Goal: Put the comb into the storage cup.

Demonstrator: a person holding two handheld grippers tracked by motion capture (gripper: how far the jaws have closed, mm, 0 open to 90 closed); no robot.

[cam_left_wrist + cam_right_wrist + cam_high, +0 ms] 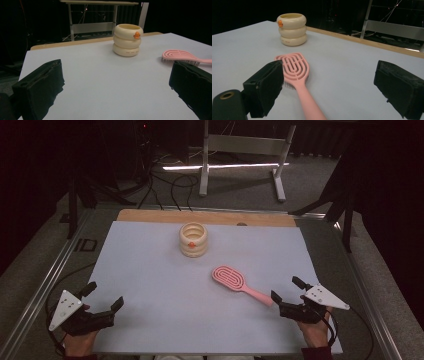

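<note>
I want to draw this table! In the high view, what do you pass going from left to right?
Left gripper → cream holder → pink brush → right gripper.

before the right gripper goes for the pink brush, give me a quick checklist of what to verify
1. Right gripper jaws open: ok, wide apart with nothing between the pads.
2. Brush lying flat on the table, bristles down: ok.
3. Handle lined up between the jaws: not ok, it runs close by one jaw, off centre.
4. Ringed cup upright and apart from the brush: ok.
5. Left gripper open and away from the brush: ok.
</note>
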